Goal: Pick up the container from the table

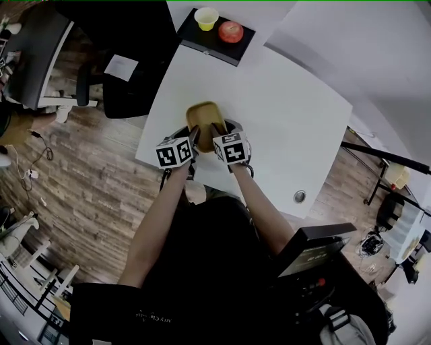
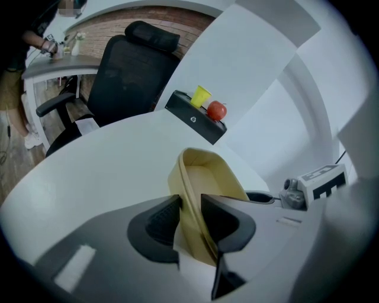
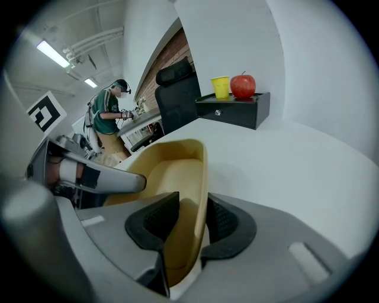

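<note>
A tan oblong container [image 1: 205, 120] lies on the white table [image 1: 289, 114], close to its near edge. My left gripper [image 1: 193, 136] straddles the container's left wall; in the left gripper view the thin rim [image 2: 204, 171] runs between the pads and fills the gap of my left gripper [image 2: 190, 207]. On the right wall my right gripper [image 1: 219, 132] does the same, and the right gripper view has the container [image 3: 172, 171] wall pinched between the dark pads of my right gripper [image 3: 192, 210]. Whether the container has left the table I cannot tell.
At the table's far edge a black box [image 1: 215, 39] carries a yellow cup [image 1: 206, 18] and a red apple [image 1: 230, 31]. A black office chair [image 2: 127, 65] stands to the left beyond the table. A round grommet [image 1: 300, 196] sits near the right front corner. A person [image 3: 109, 115] stands far behind.
</note>
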